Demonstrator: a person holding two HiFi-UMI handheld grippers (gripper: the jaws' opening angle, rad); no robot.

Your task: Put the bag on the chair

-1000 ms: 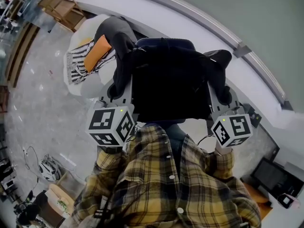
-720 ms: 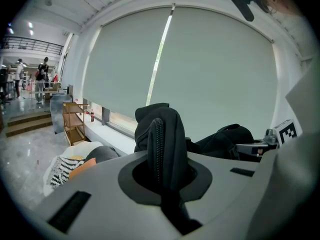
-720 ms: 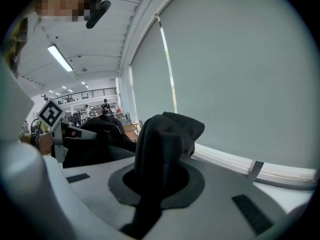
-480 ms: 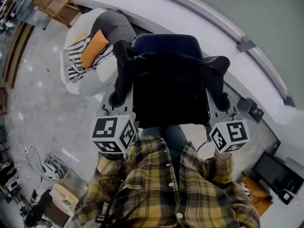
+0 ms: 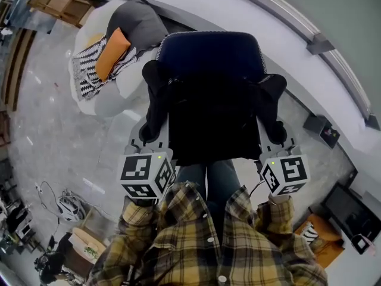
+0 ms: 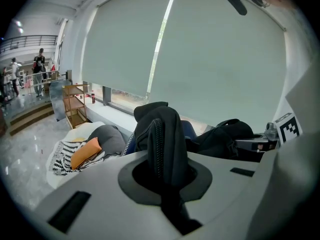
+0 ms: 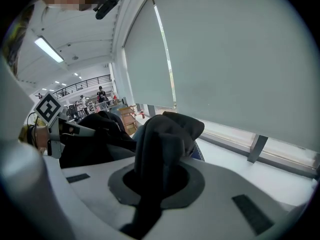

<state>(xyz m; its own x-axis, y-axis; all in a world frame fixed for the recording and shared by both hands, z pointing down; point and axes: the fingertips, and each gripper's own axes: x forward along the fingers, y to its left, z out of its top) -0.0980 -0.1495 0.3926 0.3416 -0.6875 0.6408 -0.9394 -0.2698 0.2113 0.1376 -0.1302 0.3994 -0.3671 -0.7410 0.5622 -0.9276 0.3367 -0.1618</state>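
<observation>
Nearest, the person's plaid shirt [image 5: 208, 237] fills the bottom of the head view, with a marker cube just ahead of each sleeve. The left claw [image 5: 150, 137] is pressed together on a fold of black fabric at the bag's left upper corner. In the left gripper view the ribbed cloth rises straight out from between the jaws of that claw [image 6: 165, 184]. The right claw [image 5: 275, 137] pinches the bag's right corner in the same way, and in its own view a thick black fold stands up between the closed jaws of that claw [image 7: 150, 184].

The bag [image 5: 211, 121] hangs stretched between the two claws, its flat black body spanning the gap from one to the other. Just beyond the claws, and partly covered by the bag, stands the blue chair [image 5: 211, 49]. Whether the bag touches it cannot be told.

Beyond the left claw and to its outer side sits a white seat [image 5: 134, 79] carrying an orange cushion [image 5: 110, 55], a striped cloth [image 5: 83, 76] and a grey cushion [image 5: 134, 22]. Past the chair runs a pale ledge [image 5: 286, 46], and a grey blind [image 6: 215, 69] hangs above it.
</observation>
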